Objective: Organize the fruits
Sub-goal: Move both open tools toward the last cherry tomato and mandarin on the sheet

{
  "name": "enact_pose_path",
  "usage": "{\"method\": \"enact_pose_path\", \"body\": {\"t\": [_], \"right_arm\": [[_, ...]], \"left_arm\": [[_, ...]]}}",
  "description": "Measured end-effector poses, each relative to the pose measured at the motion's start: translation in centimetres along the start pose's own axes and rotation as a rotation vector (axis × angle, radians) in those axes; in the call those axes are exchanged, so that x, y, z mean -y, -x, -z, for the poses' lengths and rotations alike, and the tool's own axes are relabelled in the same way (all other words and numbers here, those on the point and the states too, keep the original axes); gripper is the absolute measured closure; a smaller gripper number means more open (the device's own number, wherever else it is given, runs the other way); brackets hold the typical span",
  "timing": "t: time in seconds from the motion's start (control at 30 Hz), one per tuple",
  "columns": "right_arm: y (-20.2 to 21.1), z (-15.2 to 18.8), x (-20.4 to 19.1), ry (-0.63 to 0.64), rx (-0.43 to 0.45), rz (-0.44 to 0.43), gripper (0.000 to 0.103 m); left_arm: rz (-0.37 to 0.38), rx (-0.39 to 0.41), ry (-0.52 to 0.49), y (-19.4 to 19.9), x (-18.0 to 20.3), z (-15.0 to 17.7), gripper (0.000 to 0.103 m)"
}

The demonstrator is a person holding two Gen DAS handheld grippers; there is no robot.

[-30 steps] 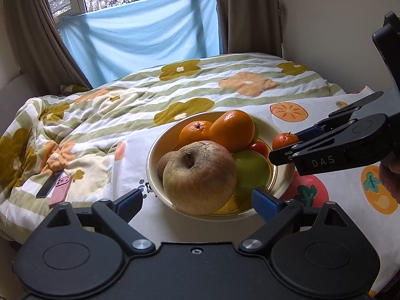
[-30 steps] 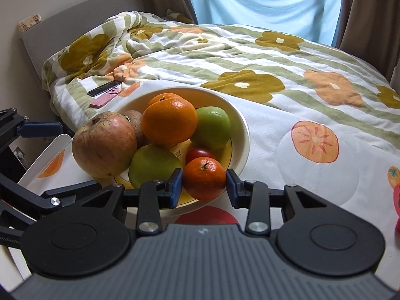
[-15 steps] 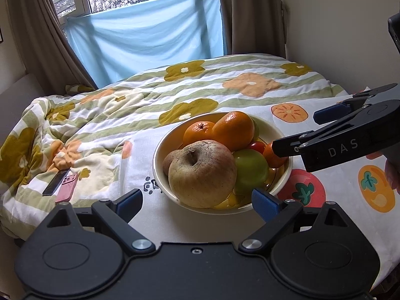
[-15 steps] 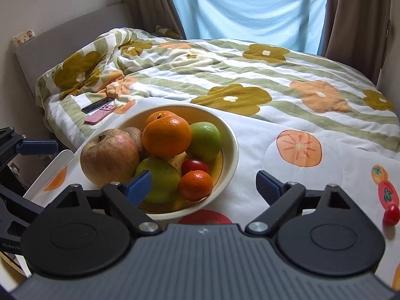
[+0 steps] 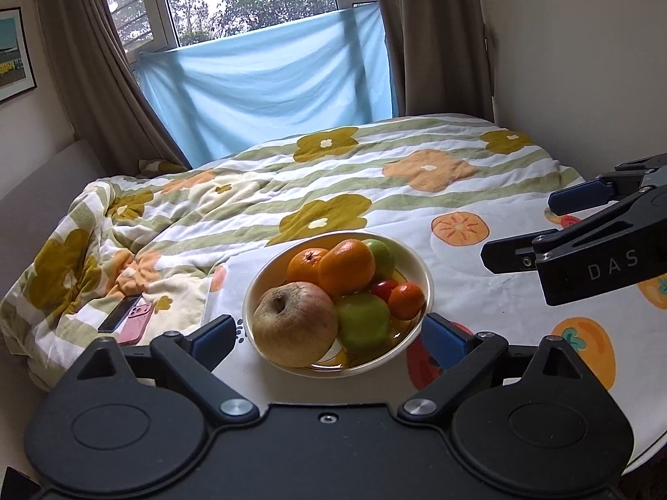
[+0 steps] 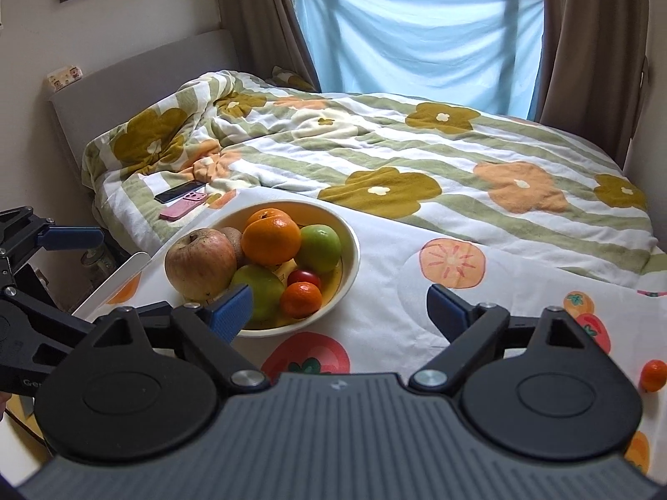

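A cream bowl [image 5: 428,291] [image 6: 355,250] stands on the fruit-print cloth. It holds a big russet apple [image 5: 294,325] [image 6: 200,262], two oranges [image 5: 346,266], green apples [image 6: 319,248], a cherry tomato [image 6: 304,278] and a small mandarin [image 5: 406,300] [image 6: 301,299]. My left gripper [image 5: 329,335] hovers short of the bowl, above the table; its jaws are opening with nothing held. My right gripper [image 6: 339,308] [image 5: 521,227] stands open and empty, back from the bowl's right side. A small orange-red fruit [image 6: 652,375] lies on the cloth at far right.
Two phones [image 5: 129,316] [image 6: 183,200] lie on the flowered quilt [image 5: 375,175] left of the table. The bed fills the space behind the bowl, up to the curtained window. The table's left edge [image 6: 125,266] is close to the bowl.
My right gripper opened and let the small mandarin go; it now rests in the bowl. Both grippers have drawn back and up from the bowl.
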State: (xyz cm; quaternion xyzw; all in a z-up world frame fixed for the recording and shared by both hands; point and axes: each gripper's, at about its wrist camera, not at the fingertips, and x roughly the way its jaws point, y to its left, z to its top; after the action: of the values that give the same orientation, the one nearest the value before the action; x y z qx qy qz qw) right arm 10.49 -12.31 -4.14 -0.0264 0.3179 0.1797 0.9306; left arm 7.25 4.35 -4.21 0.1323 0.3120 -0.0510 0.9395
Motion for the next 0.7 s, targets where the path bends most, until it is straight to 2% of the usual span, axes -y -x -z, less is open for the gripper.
{"method": "enact_pose_path", "body": {"t": [0.13,0.33,0.53,0.7], "right_arm": [[3.5,0.5,2.3,-0.016,0.027,0.026,0.0],[7.9,1.8,6.9,-0.071,0.054,0.11,0.0],[10.8,3.4,11.9,-0.149,0.041,0.204,0.0],[11.8,4.5,15.6,-0.206,0.027,0.267,0.0]], "left_arm": [[-0.014,0.014,-0.013,1.6,3.3,-1.3,0.0],[0.035,0.023,-0.034,2.7,8.6,-2.8,0.0],[0.125,0.056,-0.076,2.7,13.4,-4.6,0.0],[0.219,0.064,-0.133,0.8,17.0,-6.0,0.0]]}}
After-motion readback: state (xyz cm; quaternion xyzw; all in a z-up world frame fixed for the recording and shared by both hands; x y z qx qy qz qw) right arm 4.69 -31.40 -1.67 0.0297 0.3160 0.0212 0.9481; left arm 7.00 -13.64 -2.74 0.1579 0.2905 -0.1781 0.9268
